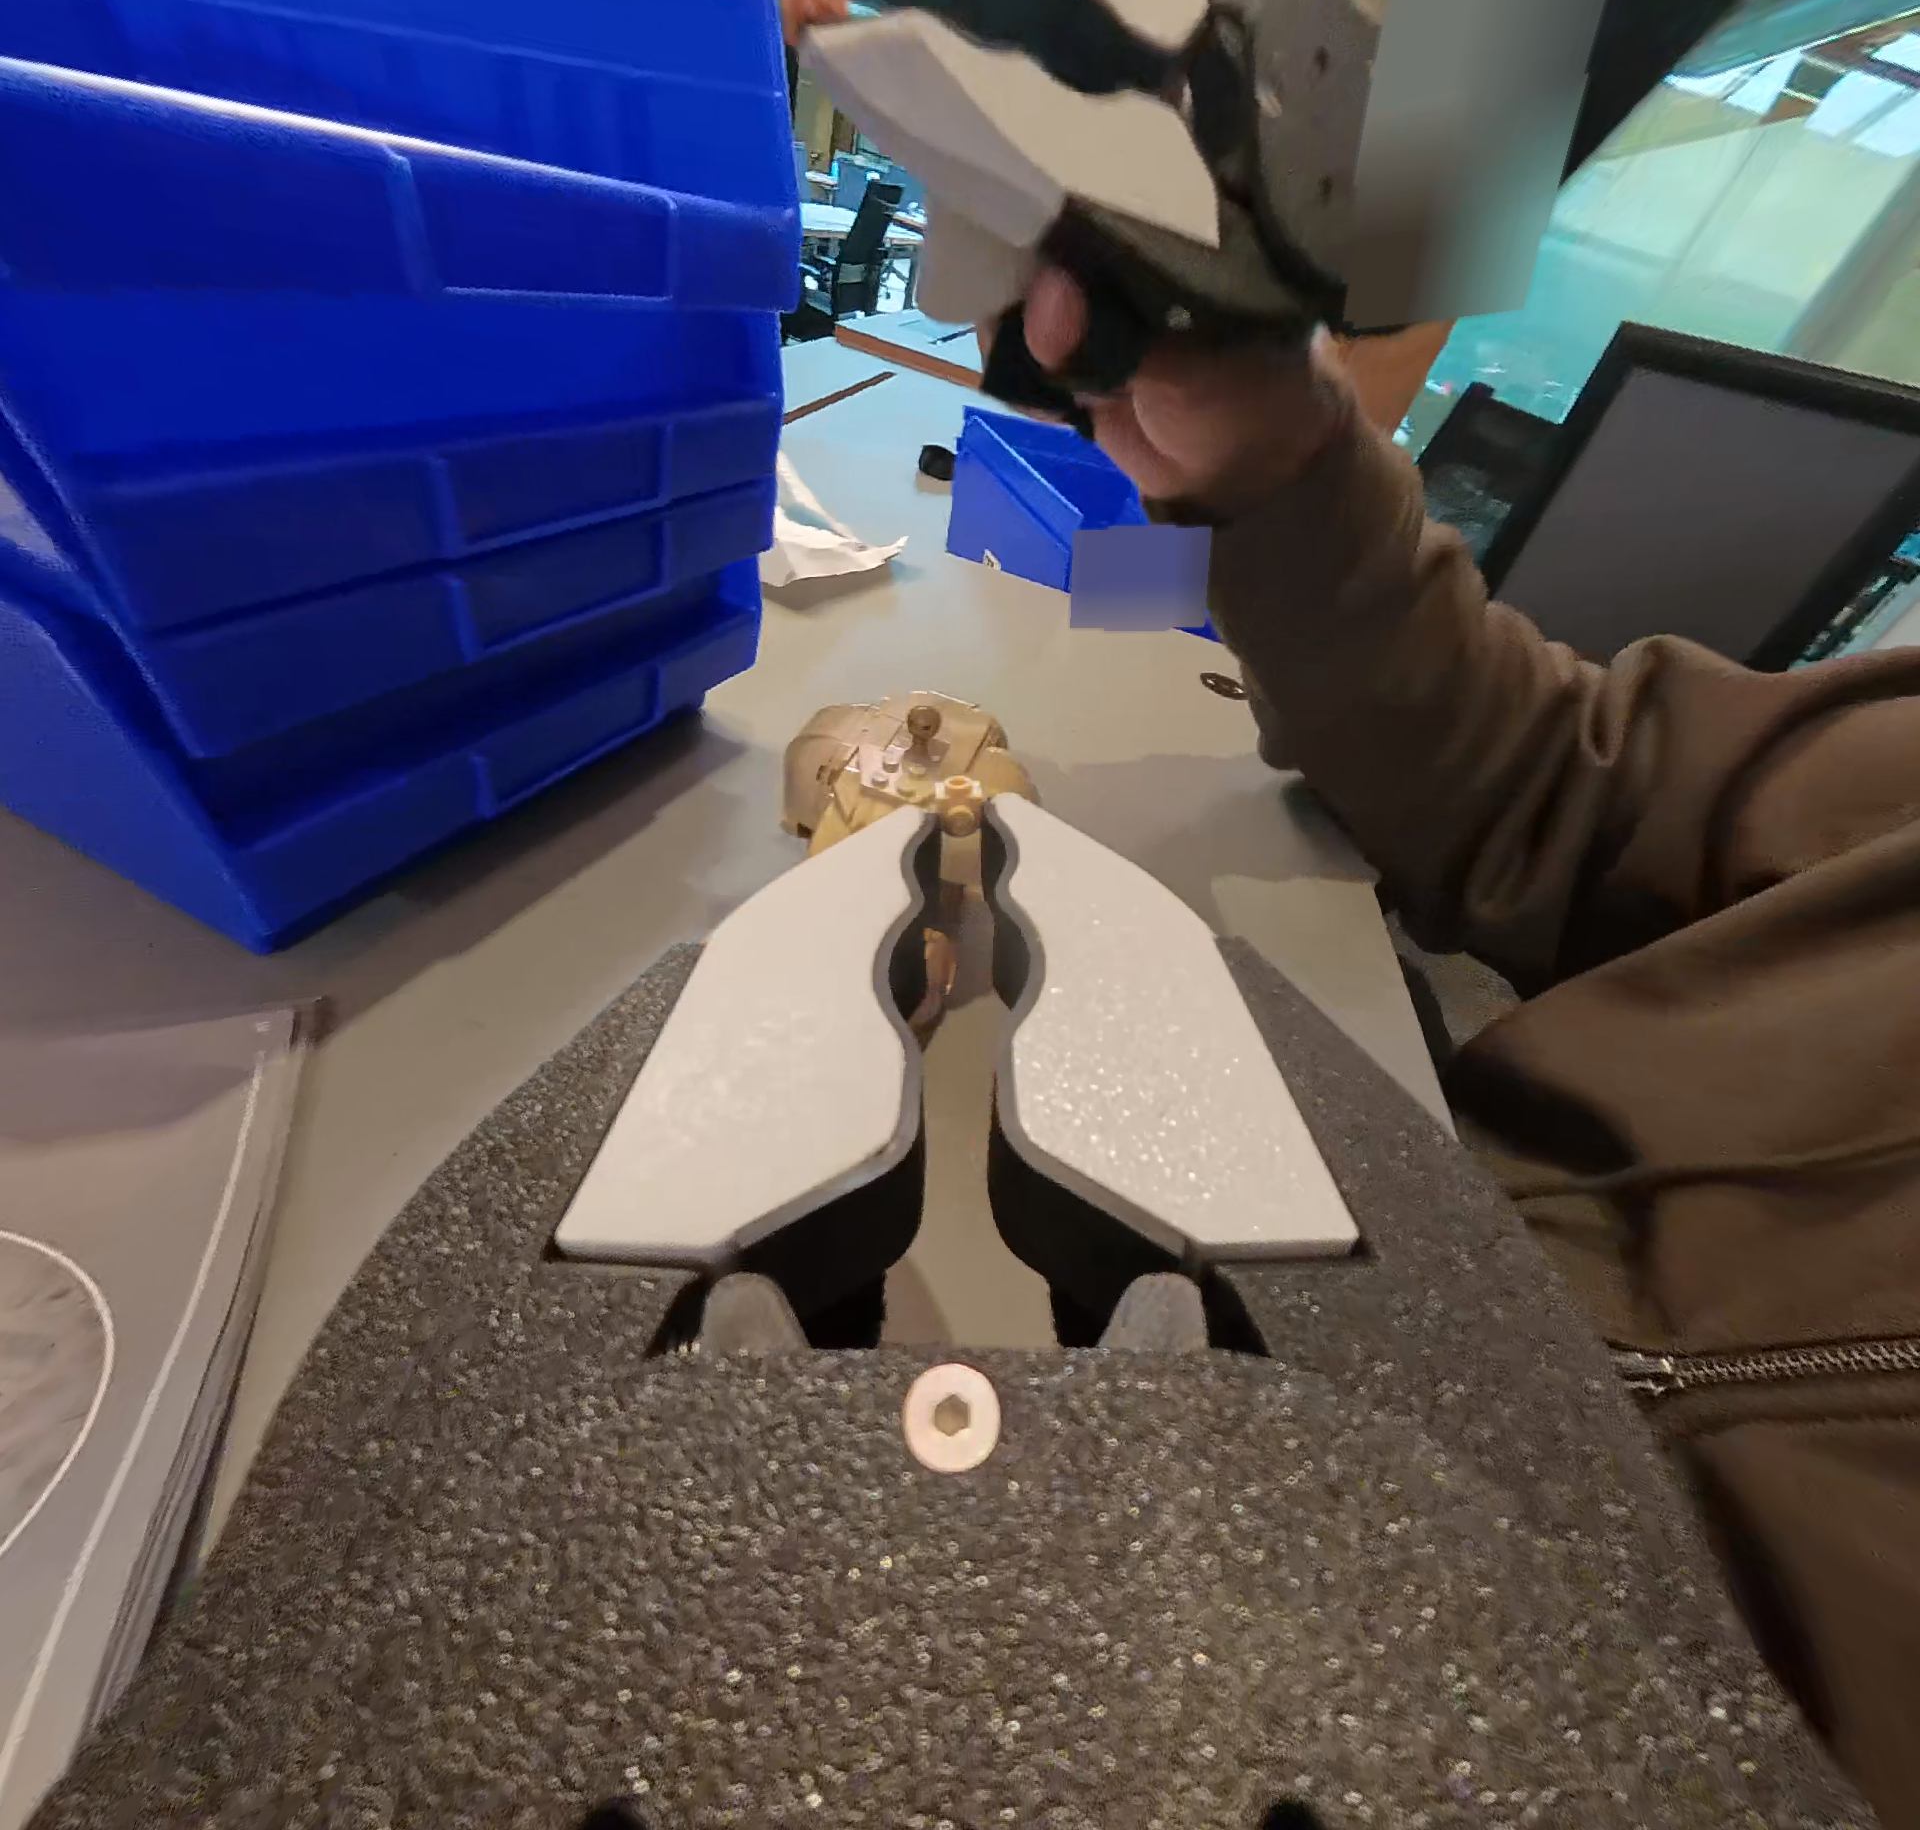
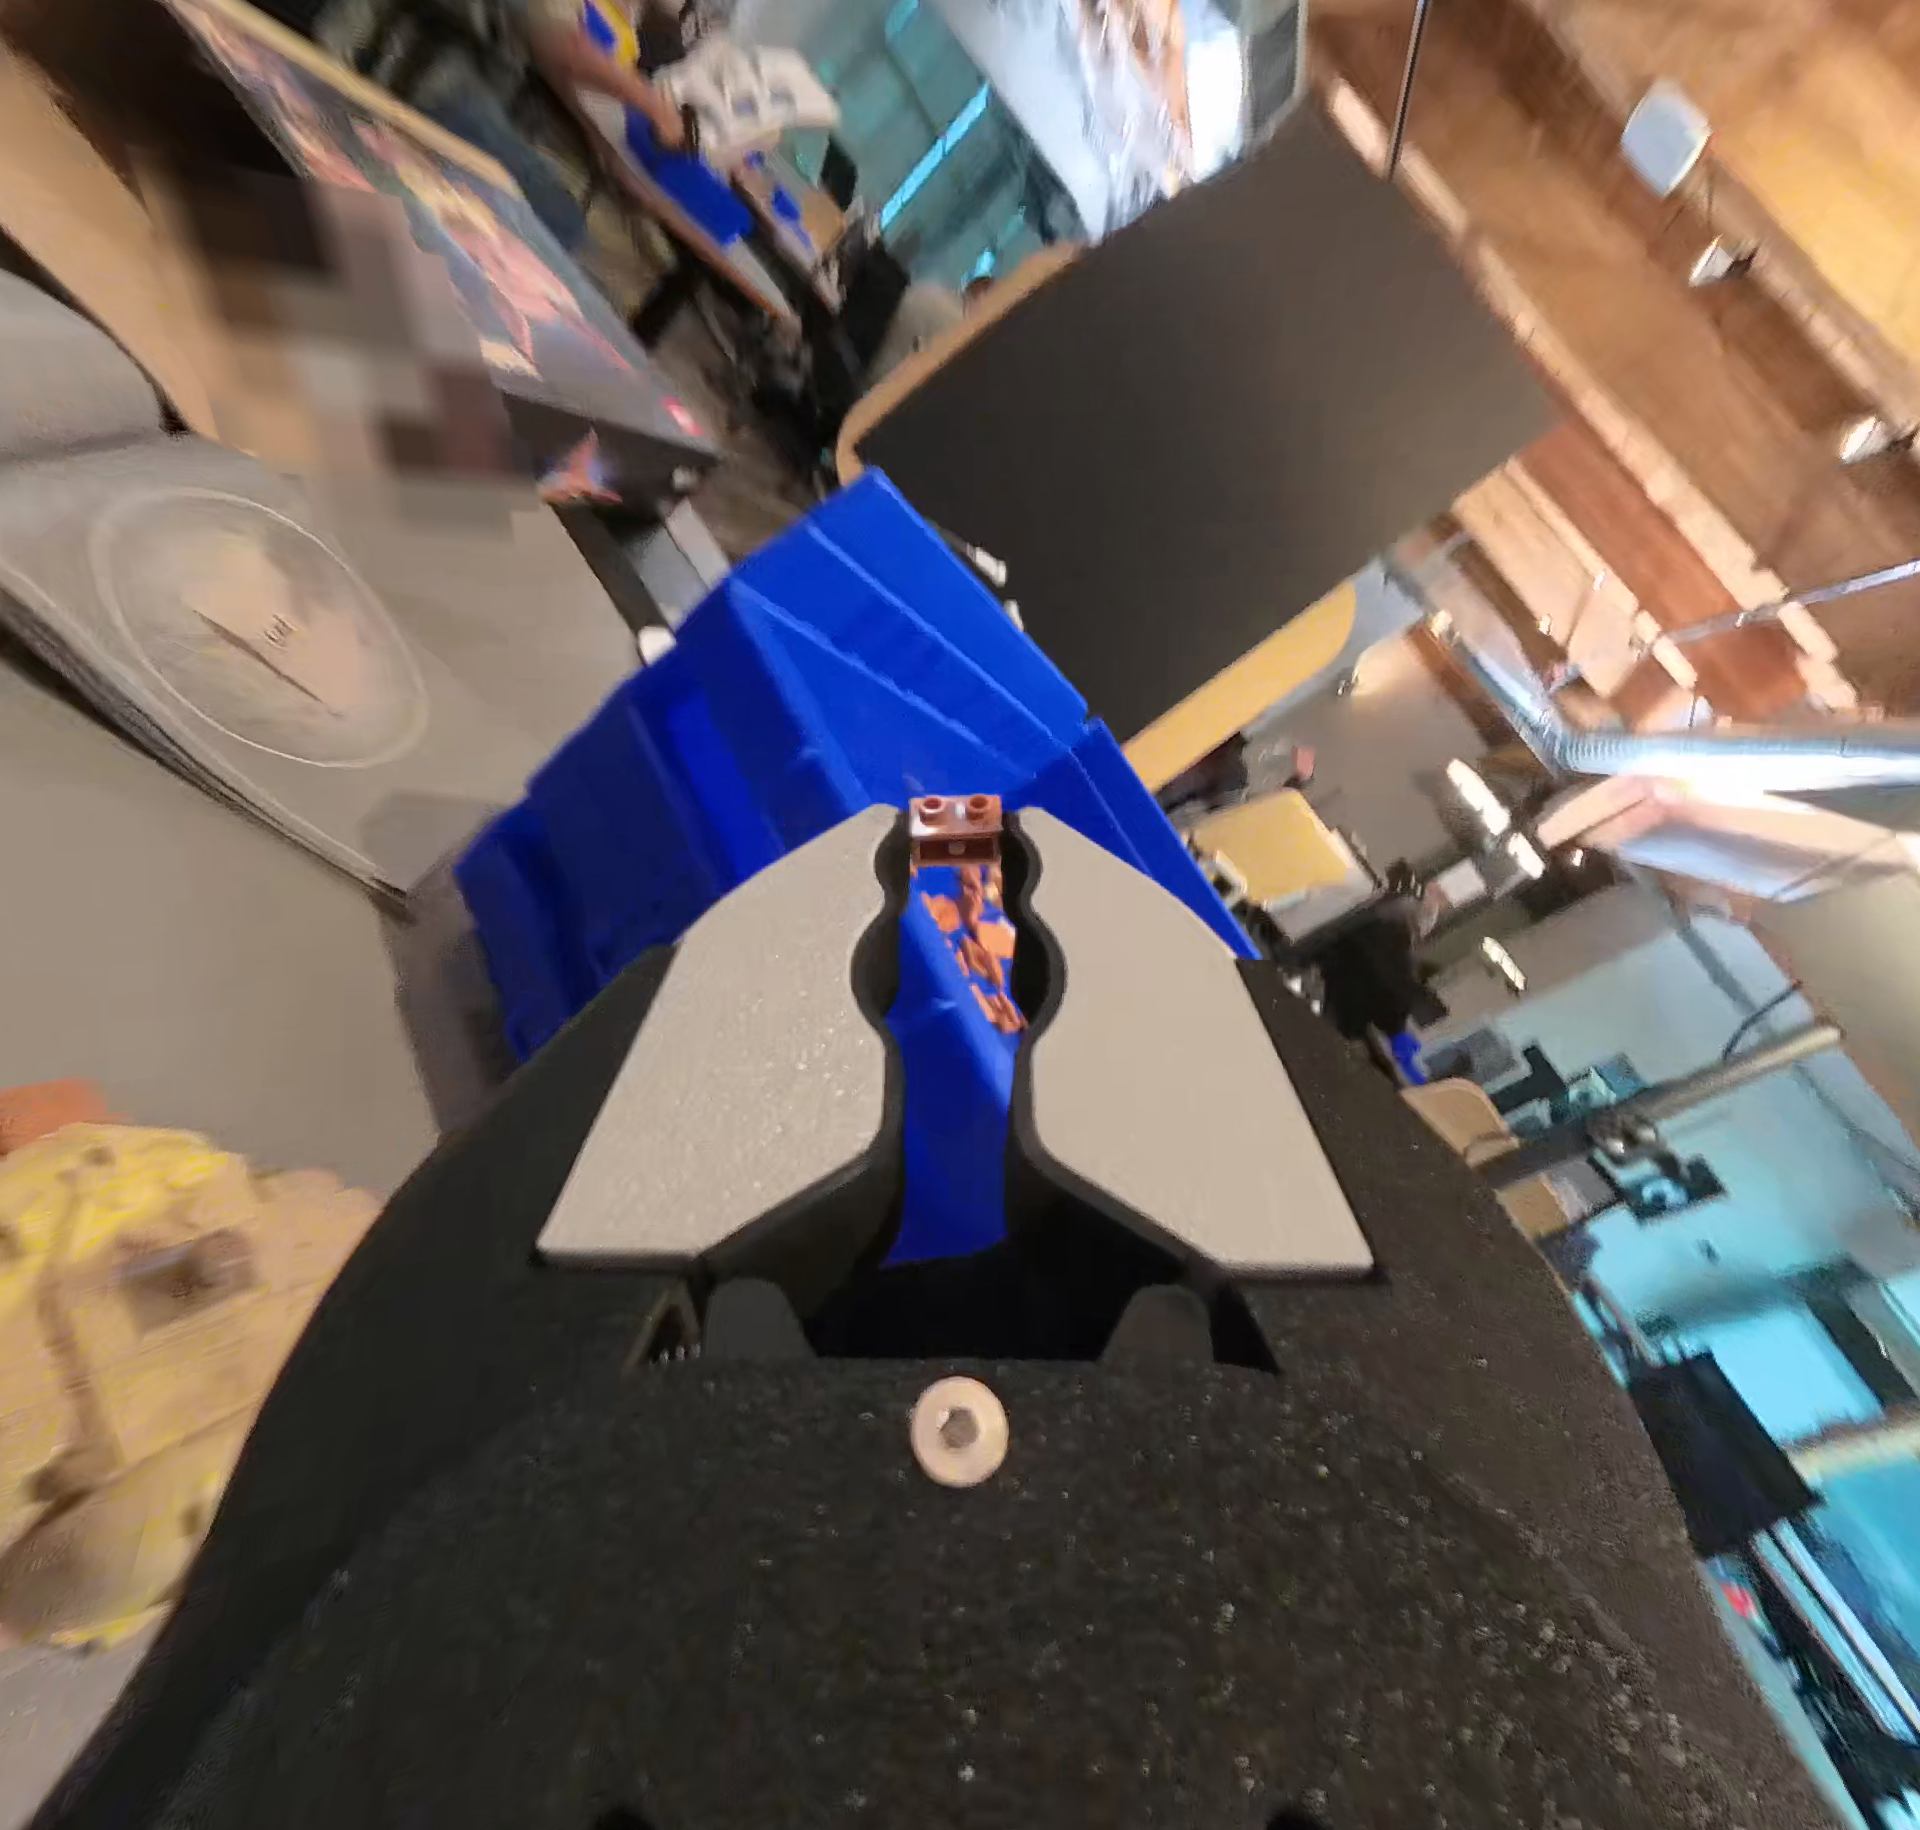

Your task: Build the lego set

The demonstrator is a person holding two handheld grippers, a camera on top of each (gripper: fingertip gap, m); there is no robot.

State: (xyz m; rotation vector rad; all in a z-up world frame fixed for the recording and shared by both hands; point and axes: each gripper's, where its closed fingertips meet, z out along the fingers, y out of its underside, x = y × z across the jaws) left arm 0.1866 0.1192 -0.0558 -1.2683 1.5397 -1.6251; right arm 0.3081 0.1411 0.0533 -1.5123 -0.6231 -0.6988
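because the tan lego model (image 1: 899,764) sits on the grey table (image 1: 1091,679) at the centre of the left wrist view, the left gripper (image 1: 958,824) has its two grey fingers drawn in around a slim tan part of it, pinching it at the tips, most likely to steady the build so a piece can be pressed on without the model sliding. in the upper middle of that frame the right gripper (image 1: 925,35) is raised well above the table, carried by a hand (image 1: 1174,409) in a brown sleeve (image 1: 1558,845). its own view shows why: its fingertips are clamped on a small brown lego piece (image 2: 956,830), studs facing the camera, held at the very tips so the piece stays free to seat. my guess is the piece came from the blue bins (image 2: 831,741) behind it, where orange bits show between the fingers, and is headed for the model, which appears blurred at the lower left of that view.

a stack of blue bins (image 1: 364,378) fills the upper left of the left wrist view, and a grey booklet (image 1: 114,1261) lies at its lower left edge. no brand mark or writing is clear enough to make out.
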